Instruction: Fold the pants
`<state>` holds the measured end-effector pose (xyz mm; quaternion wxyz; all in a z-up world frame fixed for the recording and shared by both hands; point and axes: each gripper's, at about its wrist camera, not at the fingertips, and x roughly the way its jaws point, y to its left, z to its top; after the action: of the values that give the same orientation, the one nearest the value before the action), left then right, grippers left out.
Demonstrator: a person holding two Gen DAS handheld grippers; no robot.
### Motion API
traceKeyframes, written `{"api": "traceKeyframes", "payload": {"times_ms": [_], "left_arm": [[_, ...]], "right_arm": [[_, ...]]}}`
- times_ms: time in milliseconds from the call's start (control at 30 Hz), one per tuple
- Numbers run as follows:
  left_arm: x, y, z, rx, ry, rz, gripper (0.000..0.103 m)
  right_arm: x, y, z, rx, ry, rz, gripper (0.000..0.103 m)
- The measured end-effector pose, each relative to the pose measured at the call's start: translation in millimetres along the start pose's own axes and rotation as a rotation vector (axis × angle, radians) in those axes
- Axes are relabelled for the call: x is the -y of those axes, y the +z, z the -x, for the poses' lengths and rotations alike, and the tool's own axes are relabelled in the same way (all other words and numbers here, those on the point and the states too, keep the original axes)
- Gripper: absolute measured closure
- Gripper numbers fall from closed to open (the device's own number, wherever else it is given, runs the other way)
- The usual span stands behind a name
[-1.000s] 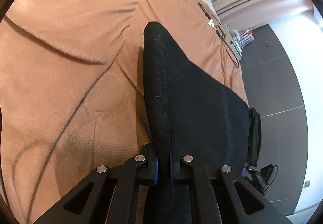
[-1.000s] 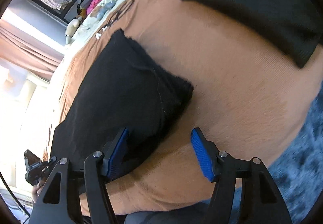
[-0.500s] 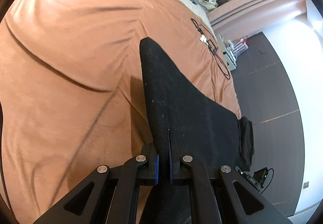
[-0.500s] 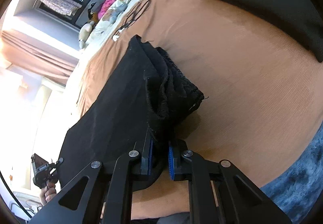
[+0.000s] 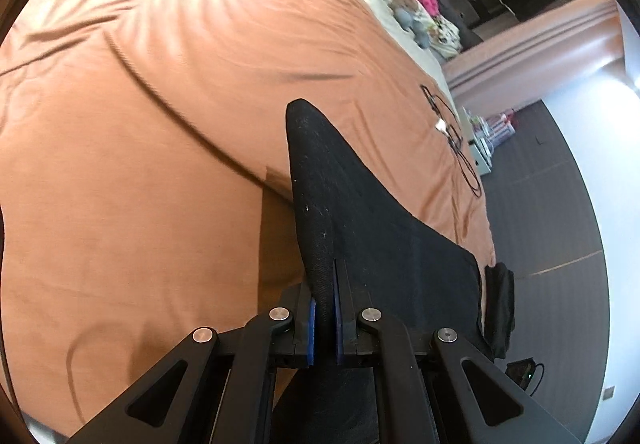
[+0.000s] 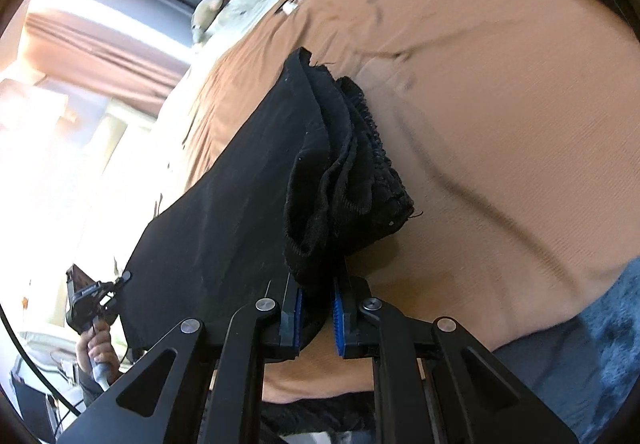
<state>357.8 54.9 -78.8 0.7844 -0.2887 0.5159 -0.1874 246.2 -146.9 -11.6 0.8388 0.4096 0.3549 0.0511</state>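
No readable text, label, brand, number or sign anywhere in view.

Bed [image 5: 140, 163] covered by wrinkled orange-brown sheet, cream bedding at far end with stuffed toys [image 5: 408, 9]. Black cable [image 5: 452, 135] loose on sheet. Dark grey floor [image 5: 560, 211]; pinkish curtain [image 6: 100, 47]; strong window glare left of it. Blue fuzzy rug [image 6: 616, 344].

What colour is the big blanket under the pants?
Orange-brown blanket, best seen in the left wrist view.

pants [image 5: 380, 244] | black | lifted taut above orange bedspread [image 5: 160, 163]
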Motion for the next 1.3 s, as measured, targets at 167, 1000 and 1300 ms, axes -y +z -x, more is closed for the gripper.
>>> {"api": "traceKeyframes", "payload": {"times_ms": [167, 1000, 1300], "left_arm": [[-31.0, 3.8, 23.8, 0.026, 0.029, 0.043, 0.096], [-107.9, -53.7, 28.9, -0.018, 0.127, 0.130, 0.052], [-127.2, -91.7, 43.3, -0.022, 0.096, 0.163, 0.062]], "right_arm": [[-11.7, 0.6, -18.8, -0.039, 0.023, 0.030, 0.094], [27.0, 106.6, -9.4, 0.035, -0.083, 0.183, 0.028], [-25.3, 131.8, -73.6, 0.006, -0.090, 0.323, 0.028]]}}
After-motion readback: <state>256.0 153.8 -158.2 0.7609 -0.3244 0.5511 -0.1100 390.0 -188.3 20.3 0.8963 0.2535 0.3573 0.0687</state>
